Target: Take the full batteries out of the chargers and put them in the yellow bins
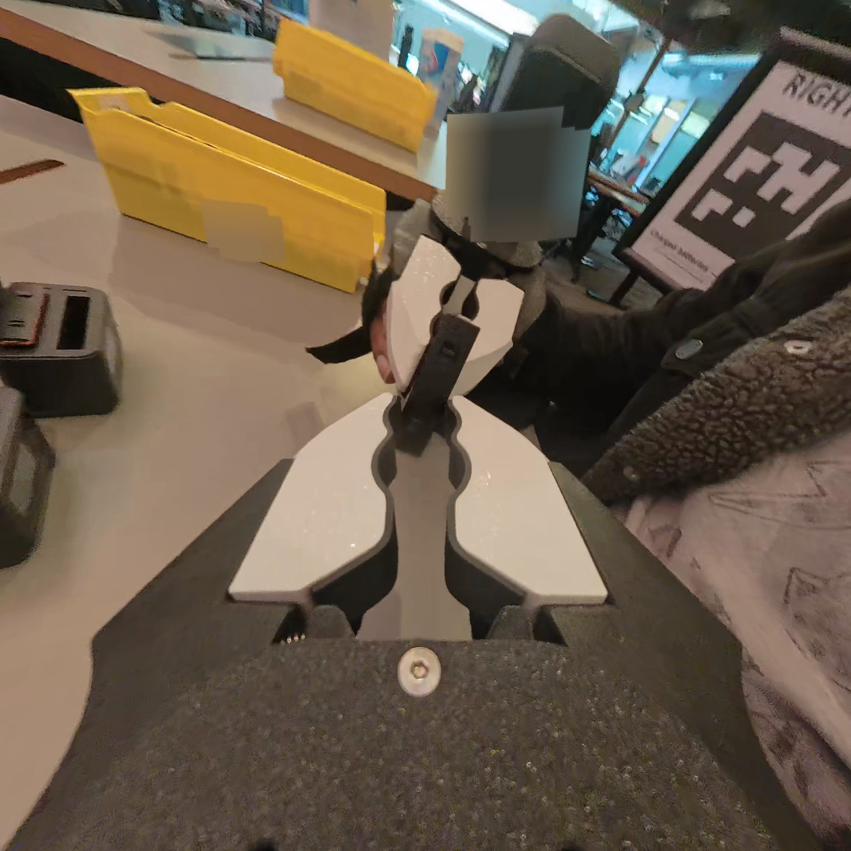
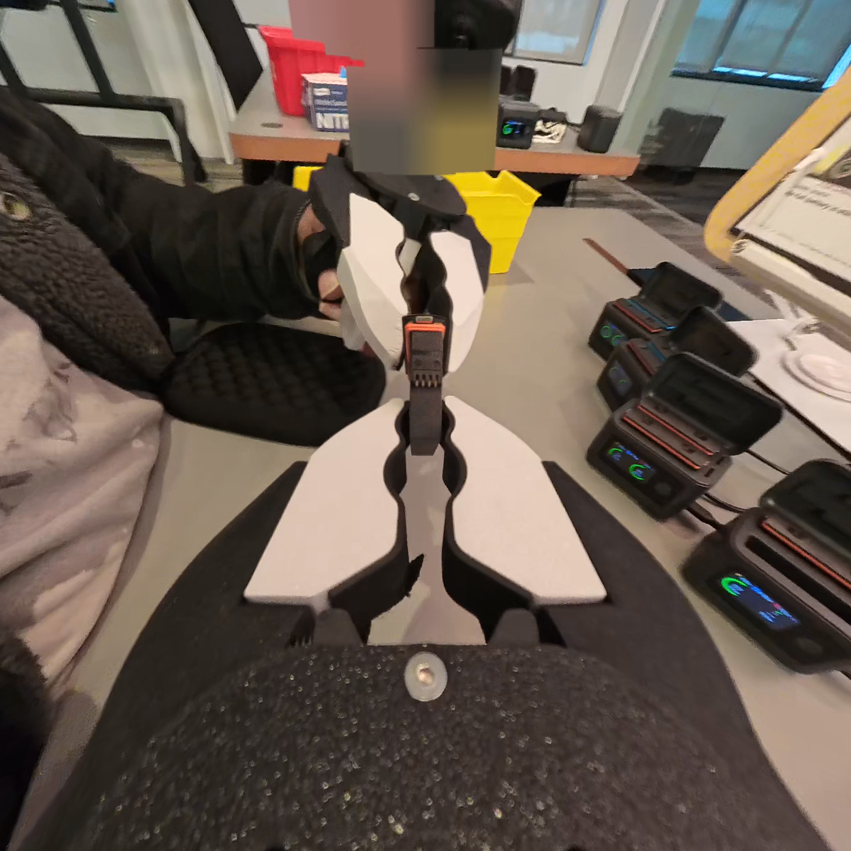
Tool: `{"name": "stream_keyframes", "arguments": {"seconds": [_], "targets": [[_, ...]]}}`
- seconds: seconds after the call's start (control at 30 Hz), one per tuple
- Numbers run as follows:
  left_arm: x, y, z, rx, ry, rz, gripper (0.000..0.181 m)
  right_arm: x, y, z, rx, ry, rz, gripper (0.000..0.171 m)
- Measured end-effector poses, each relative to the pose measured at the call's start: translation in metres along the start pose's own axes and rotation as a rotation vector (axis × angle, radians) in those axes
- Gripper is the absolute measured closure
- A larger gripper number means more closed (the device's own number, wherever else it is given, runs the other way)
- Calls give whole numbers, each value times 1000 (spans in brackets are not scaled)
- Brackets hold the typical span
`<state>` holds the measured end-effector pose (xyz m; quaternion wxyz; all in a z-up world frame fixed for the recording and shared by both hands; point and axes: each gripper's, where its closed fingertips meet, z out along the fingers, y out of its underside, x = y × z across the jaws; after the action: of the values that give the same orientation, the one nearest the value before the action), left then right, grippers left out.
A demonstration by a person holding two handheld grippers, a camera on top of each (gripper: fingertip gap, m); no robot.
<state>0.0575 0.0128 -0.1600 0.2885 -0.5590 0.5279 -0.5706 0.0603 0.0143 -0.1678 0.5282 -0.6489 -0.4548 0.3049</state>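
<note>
A black battery with an orange end (image 2: 424, 382) is held in the air between both grippers. My right gripper (image 2: 424, 416) is shut on its plain end. My left gripper (image 1: 421, 416) is shut on the other end of the battery (image 1: 442, 359). Each gripper shows in the other's view, the left one (image 2: 423, 354) and the right one (image 1: 433, 389). Two yellow bins (image 1: 221, 184) (image 1: 350, 83) stand on the tables to the left; one (image 2: 497, 212) shows behind the left gripper. Open chargers (image 2: 667, 442) (image 2: 778, 580) with lit screens sit at the right.
More chargers (image 2: 644, 313) stand farther back, and one (image 1: 60, 340) sits at the left edge. A sign with a black-and-white marker (image 1: 760, 161) stands at the right. A black chair (image 2: 276, 382), the person's sleeves and a red bin (image 2: 294, 69) are nearby. Only a small space, under 4 cm, lies between the two pairs of fingers.
</note>
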Motion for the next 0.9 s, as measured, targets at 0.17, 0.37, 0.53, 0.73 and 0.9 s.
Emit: {"name": "stream_keyframes", "arguments": {"seconds": [0.17,0.37,0.53,0.73,0.9], "targets": [[-23,-4,-12,95,-45,-214,147,31,7,-2,-82,282,-236,161],[-44,-9,-20,283,32,-670,146,59,9,-9,-322,720,-899,161],[-43,3,4,281,78,-838,139,50,14,6,-387,811,-1245,161],[-42,18,15,186,47,-793,160,51,24,12,-417,808,-1294,161],[-45,23,9,95,17,-642,165,43,35,18,-395,667,-1103,137]]}}
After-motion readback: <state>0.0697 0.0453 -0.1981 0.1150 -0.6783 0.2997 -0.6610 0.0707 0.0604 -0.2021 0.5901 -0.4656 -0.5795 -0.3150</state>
